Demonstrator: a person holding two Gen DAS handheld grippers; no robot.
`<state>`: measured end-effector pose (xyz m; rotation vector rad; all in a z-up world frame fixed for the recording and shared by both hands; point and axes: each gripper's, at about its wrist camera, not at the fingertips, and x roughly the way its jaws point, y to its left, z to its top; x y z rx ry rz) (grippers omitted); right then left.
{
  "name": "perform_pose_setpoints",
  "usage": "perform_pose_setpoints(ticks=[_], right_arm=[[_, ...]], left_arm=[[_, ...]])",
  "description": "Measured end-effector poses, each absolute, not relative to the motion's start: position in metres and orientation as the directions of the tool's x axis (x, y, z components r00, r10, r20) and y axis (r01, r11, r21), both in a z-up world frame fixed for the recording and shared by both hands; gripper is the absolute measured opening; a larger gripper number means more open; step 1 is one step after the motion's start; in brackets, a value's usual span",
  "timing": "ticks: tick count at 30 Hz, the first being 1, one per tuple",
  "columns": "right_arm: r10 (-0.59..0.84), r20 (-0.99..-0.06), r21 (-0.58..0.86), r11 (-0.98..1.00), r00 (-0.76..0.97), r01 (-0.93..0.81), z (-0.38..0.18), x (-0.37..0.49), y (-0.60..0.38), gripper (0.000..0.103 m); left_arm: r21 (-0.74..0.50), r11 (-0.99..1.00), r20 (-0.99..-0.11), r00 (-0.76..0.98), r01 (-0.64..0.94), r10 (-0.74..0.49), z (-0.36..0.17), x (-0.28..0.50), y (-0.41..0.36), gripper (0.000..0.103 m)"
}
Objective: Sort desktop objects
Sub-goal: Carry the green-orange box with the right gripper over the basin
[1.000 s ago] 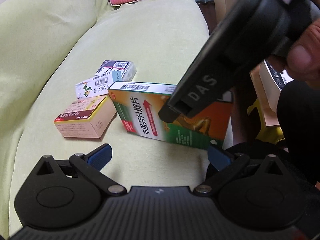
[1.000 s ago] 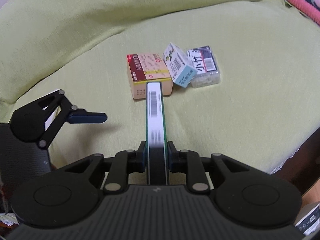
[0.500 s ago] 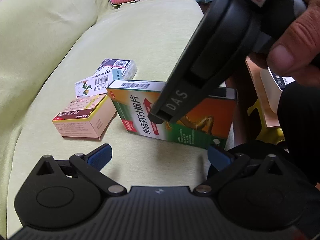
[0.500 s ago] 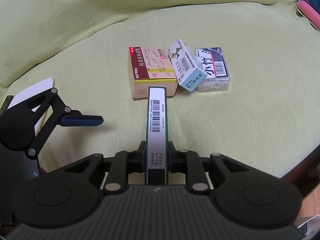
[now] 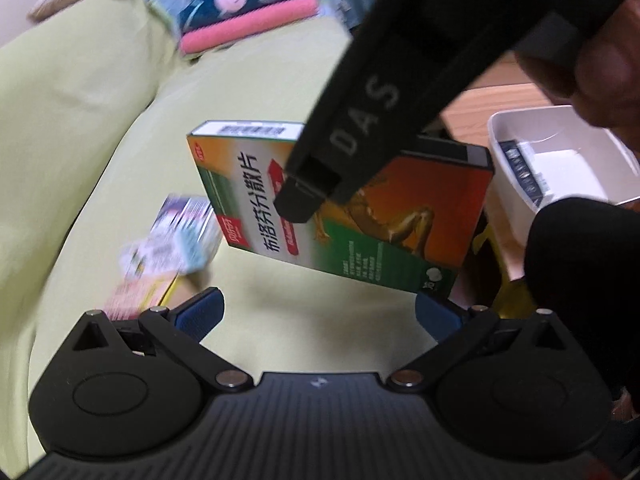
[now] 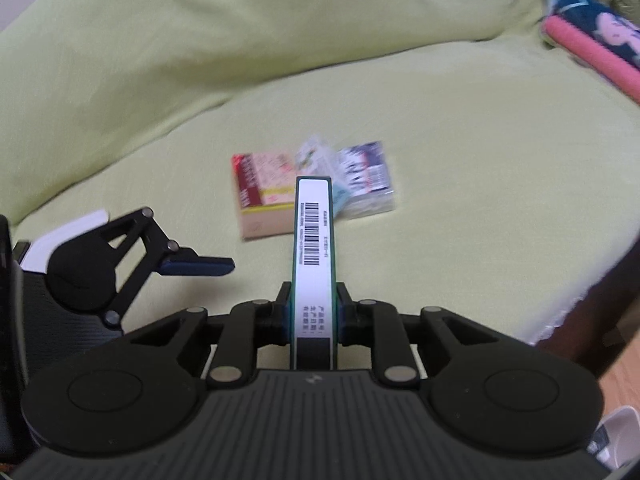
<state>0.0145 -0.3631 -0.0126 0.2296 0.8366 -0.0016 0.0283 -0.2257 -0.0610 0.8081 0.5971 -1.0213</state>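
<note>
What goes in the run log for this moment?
right hand-held gripper: shut on green medicine box, lifted | left hand-held gripper: open, empty | three small boxes: on sofa

Pale green fabric sofa cover (image 6: 460, 120); folded pink towel (image 5: 248, 26) under a dark blue printed cloth (image 5: 240, 0) at its far end.
</note>
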Motion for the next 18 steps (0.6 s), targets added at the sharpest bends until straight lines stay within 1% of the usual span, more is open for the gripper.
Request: perform_pose_setpoints(ticks=[10,18], right_arm=[[-0.123,-0.713,0.154,0.933,0.690,0.325,0.013,-0.080,-0.435,0.017],[-0.260,-0.713,0.144,0.855,0.652,0.498,0.012,-0.160,-0.487,0.017]], left_arm=[[0.330,0.012,-0.741,0.267,0.944,-0.617,-0.054,-0.032,-0.318,0.103],[0.336,-0.173,-0.747,0.150,0.926,-0.648,-0.068,-0.090,-0.382,0.103]])
